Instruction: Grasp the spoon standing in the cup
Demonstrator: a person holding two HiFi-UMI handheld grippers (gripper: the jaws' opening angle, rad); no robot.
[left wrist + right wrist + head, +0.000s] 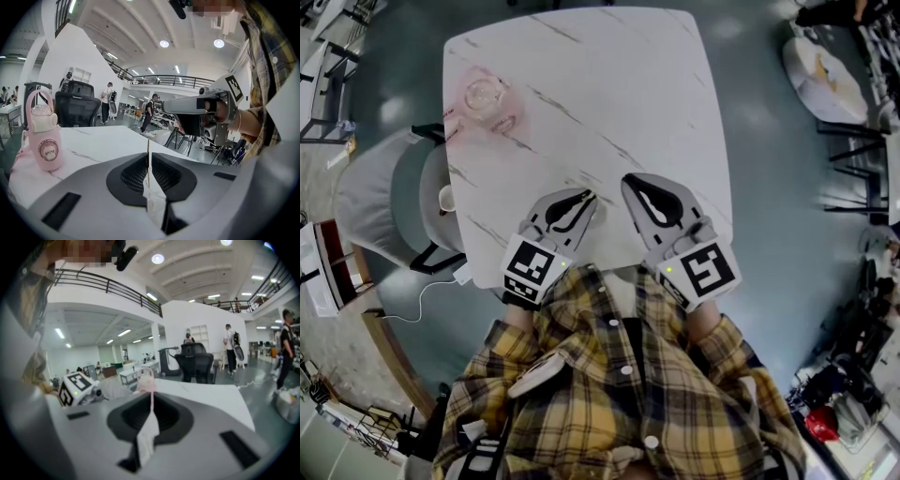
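white marble-patterned tabletop [609,84] fills the upper half of the head view. a pink plastic drinking bottle with a loop handle [487,98] stands near its upper left corner. the two grey grippers lie side by side at the table's lower edge, just above the yellow plaid shirt [609,394] at the bottom of the frame. the left gripper [584,196] is lower centre-left and the right gripper [634,184] just to its right, close but apart. a grey chair [380,197] stands beside the table's left edge.

in the left gripper view, the thin pale-yellow spoon handle [148,159] stands upright at the centre of the frame, in the narrow slit between the dark ribbed pads [133,176]. the jaws stand close about it but are not clamped on it: the handle lies along the left pad and a sliver of white table shows on its right. below it, at lower centre, a clear plastic cup [153,203] shows faintly between the jaws. the spoon's bowl cannot be made out. in the head view the cup and spoon are hidden under the left gripper.

in the right gripper view the jaws are pressed together with nothing between them. the pink bottle rises just above their tips at centre frame.
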